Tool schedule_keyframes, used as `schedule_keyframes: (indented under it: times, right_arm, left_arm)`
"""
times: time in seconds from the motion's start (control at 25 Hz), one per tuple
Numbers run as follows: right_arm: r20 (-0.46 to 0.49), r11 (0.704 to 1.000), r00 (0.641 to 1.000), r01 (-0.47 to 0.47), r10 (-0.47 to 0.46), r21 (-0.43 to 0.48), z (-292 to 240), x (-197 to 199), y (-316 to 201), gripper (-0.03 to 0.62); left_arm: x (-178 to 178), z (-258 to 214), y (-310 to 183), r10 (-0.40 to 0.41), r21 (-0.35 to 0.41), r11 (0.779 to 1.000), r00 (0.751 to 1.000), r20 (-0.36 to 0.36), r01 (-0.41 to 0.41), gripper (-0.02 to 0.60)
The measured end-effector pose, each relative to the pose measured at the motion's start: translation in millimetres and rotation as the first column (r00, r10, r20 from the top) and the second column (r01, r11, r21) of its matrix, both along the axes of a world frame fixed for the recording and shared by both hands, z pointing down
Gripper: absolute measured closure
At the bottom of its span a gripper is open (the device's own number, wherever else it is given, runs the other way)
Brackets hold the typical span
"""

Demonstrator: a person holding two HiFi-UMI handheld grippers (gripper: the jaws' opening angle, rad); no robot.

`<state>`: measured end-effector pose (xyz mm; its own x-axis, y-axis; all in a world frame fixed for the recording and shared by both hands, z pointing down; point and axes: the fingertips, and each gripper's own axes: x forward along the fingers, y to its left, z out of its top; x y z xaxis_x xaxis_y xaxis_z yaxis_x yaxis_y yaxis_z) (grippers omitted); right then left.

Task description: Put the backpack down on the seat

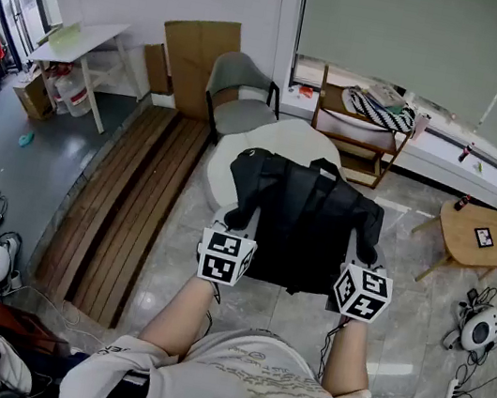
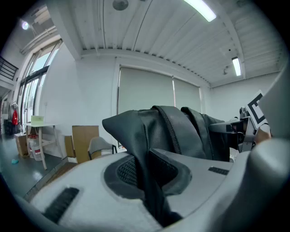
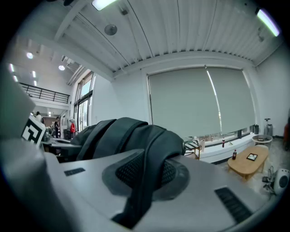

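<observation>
A black backpack [image 1: 306, 223] hangs in the air between my two grippers, over the near edge of a round white seat [image 1: 282, 142]. My left gripper [image 1: 227, 228] is shut on the backpack's left side; in the left gripper view a fold of black fabric [image 2: 140, 149] is pinched between the grey jaws. My right gripper [image 1: 363, 264] is shut on the right side, with a black strap [image 3: 149, 176] clamped between its jaws in the right gripper view. The backpack [image 3: 118, 136] bulges up past the jaws.
A grey chair [image 1: 238, 96] stands behind the white seat. A wooden shelf unit [image 1: 360, 132] is by the window, and a small round wooden table [image 1: 475, 238] is at the right. Wooden planks [image 1: 132, 211] lie on the floor at left. A white desk [image 1: 76, 44] stands far left.
</observation>
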<state>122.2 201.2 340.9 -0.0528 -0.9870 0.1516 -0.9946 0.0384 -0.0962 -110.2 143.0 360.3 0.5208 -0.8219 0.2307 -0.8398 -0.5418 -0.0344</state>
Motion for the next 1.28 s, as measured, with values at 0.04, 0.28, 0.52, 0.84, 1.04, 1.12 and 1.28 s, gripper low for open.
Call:
schedule_keyframes:
  times: [0.04,0.28,0.52,0.84,1.04,1.12,1.28]
  right_arm:
    - [0.003,1.000,1.000,0.003,-0.003,-0.002,0.6,1.5,-0.4,0.542]
    - [0.035,1.000,0.999,0.008,-0.008,-0.003,5.8,23.6,3.7,0.540]
    - [0.049,1.000,0.999,0.005,-0.004,-0.022,10.5,24.1,3.2,0.540]
    - [0.038,1.000,0.999,0.030,-0.030,-0.002,15.0,90.9,10.2,0.540]
    - [0.039,0.998,0.998,0.055,-0.055,0.004,15.5,89.6,5.7,0.540]
    - [0.045,0.998,0.997,0.061,-0.061,-0.003,20.2,91.3,3.8,0.540]
    - [0.041,0.998,0.997,0.059,-0.059,-0.009,24.7,95.2,-5.9,0.540]
  left_arm:
    - [1.3,0.3,0.5,-0.002,0.001,1.000,1.000,0.002,0.002,0.528]
    - [23.2,2.3,5.2,0.003,0.001,1.000,1.000,0.015,-0.003,0.528]
    - [24.1,5.1,4.1,0.009,-0.016,1.000,0.999,0.031,-0.008,0.528]
    - [90.4,14.6,17.7,-0.016,-0.013,1.000,1.000,0.022,0.016,0.528]
    - [88.2,15.6,16.9,-0.036,-0.014,0.999,0.999,0.018,0.036,0.528]
    - [89.7,18.4,15.4,-0.039,-0.015,0.999,0.999,0.023,0.039,0.528]
    - [93.7,24.1,6.5,-0.035,-0.020,0.999,0.999,0.020,0.035,0.528]
